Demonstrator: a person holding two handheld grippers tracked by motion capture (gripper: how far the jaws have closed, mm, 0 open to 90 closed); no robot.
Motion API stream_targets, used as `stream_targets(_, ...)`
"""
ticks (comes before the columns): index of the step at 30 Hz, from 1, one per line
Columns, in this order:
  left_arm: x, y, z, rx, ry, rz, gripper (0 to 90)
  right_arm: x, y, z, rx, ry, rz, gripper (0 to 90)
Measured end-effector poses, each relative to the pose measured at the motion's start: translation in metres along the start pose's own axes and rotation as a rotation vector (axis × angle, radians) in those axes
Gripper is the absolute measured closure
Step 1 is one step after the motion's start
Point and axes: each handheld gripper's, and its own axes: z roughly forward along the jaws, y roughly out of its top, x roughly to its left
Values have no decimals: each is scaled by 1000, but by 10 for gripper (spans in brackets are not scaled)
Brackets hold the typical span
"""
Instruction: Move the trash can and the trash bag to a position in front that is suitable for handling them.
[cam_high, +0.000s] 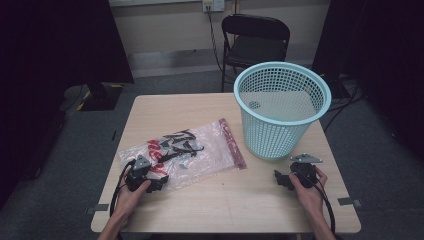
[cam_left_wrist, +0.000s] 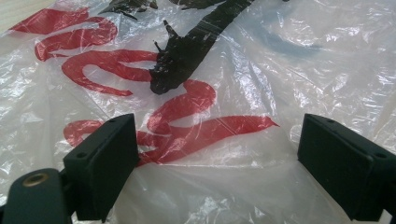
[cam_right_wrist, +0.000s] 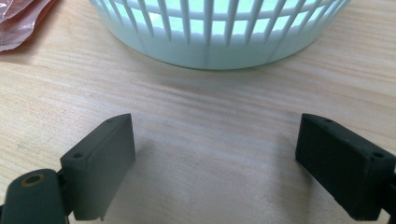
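i read this as the approach to a first grasp: my left gripper (cam_high: 156, 184) sits at the near left corner of the plastic bag (cam_high: 192, 152), jaws spread wide and holding nothing, the film running under and between them in the left gripper view. my right gripper (cam_high: 281, 179) rests on the bench (cam_high: 225, 200) near the foot of the basket (cam_high: 280, 107), jaws equally wide and empty, with bare wood between them in the right gripper view.

my guess at the job is that the bag goes into the basket, and nothing of that is done yet. the next move, as i judge it, calls for lowering the left jaws onto a raised wrinkle of film and closing firmly; the sheet lies nearly flat, so i'd need a fold to bite or the jaws may slide over it. the right side could come across to pinch the far edge so the bag lifts without trailing.

the bag itself is clear, crinkled and shiny, printed with bold red strokes (cam_left_wrist: 187, 116) and black brush-like marks (cam_left_wrist: 187, 56), with a dark red strip (cam_high: 232, 145) along the edge nearest the basket. it lies spread on the left-middle of the bench, just beside the basket's base, apparently not touching it. it looks light and limp, likely to sag and cling when lifted.
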Motion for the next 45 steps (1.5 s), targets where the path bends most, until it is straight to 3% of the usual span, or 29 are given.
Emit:
stream_targets(5,0,0,0,-1,-6,5,118,0,0,0,1,-3,-1,114)
stream_targets(7,3,-1,-1,-1,-17,21,124,2,0,-1,0,-3,-3,163)
stream_targets(9,3,0,-2,1,-11,23,185,6,2,-4,7,-2,-22,233)
stream_targets(11,4,1,-5,-9,-7,16,232,9,3,-5,7,-8,-30,247)
stream_targets(12,3,4,-9,-44,-6,24,224,18,9,-8,-6,47,-31,243)
stream_targets(14,1,9,-15,-66,-23,44,227,28,13,-11,-21,65,-67,273)
stream_targets(16,1,12,-17,-80,-65,25,240,42,16,-9,-16,103,-96,278)
stream_targets(19,4,14,-14,-66,-107,14,232,64,21,-1,13,167,-135,274)
stream_targets(22,6,12,-8,-47,-104,10,205,84,30,8,8,212,-167,274)
stream_targets(23,6,12,-8,-47,-104,10,207,84,30,8,8,212,-167,274)
stream_targets(24,6,11,-7,-32,-122,6,209,99,37,15,2,236,-189,274)
stream_targets(25,6,11,-7,-32,-122,6,219,99,37,15,2,236,-189,274)
stream_targets(26,5,10,-5,-14,-124,19,235,113,43,22,2,248,-216,273)
stream_targets(29,3,7,-3,13,-142,25,319,126,50,30,3,261,-244,275)
stream_targets(30,-1,7,-3,10,-114,48,351,136,55,38,5,252,-280,279)
stream_targets(32,0,7,-5,17,-114,51,467,143,58,45,18,260,-276,287)
stream_targets(35,1,7,-6,18,-111,58,655,145,60,51,6,253,-279,325)
stream_targets(36,2,7,-7,23,-126,62,655,145,60,54,1,260,-282,352)
stream_targets(37,3,7,-7,23,-139,58,734,144,61,57,-5,274,-255,382)
stream_targets(38,2,6,-8,23,-145,57,756,143,61,58,-11,273,-251,421)
stream_targets(39,1,6,-7,22,-170,45,829,141,63,61,-31,272,-245,498)
stream_targets(45,-8,5,-8,33,-217,37,836,142,75,74,-35,261,-238,573)
